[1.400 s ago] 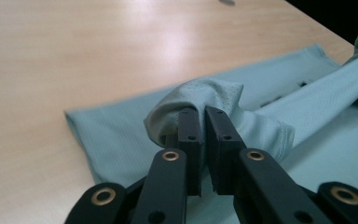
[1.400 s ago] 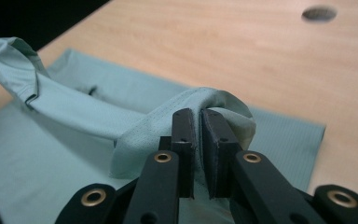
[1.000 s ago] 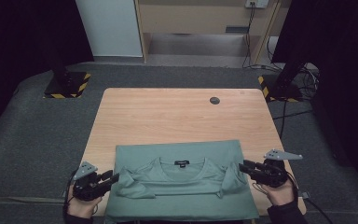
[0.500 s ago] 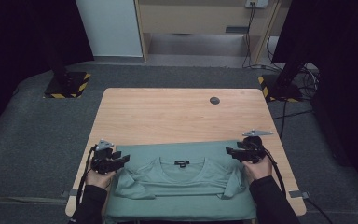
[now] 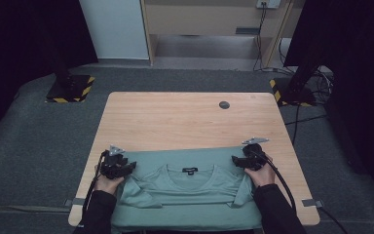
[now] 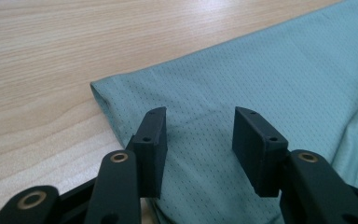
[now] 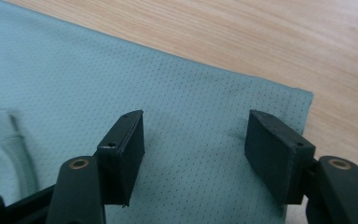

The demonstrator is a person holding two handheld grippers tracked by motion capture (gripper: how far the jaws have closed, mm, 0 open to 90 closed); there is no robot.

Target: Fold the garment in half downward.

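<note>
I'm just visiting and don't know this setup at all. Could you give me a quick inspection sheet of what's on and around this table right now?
Surface: wooden table, far half bare, with a small dark round spot near its far edge.
Job's things: green T-shirt lying flat at the near edge, collar and label up, sleeves folded inward.
Clutter: nothing seen.
Grippers: left gripper open, jaws over the shirt's far left corner; right gripper open, jaws over its far right corner. Neither grips cloth.
Cables: one cable trails from the right gripper along the forearm; more cables hang by the back wall.
Surroundings: grey carpet, two black stands with yellow-striped bases, dark curtains on both sides.
</note>
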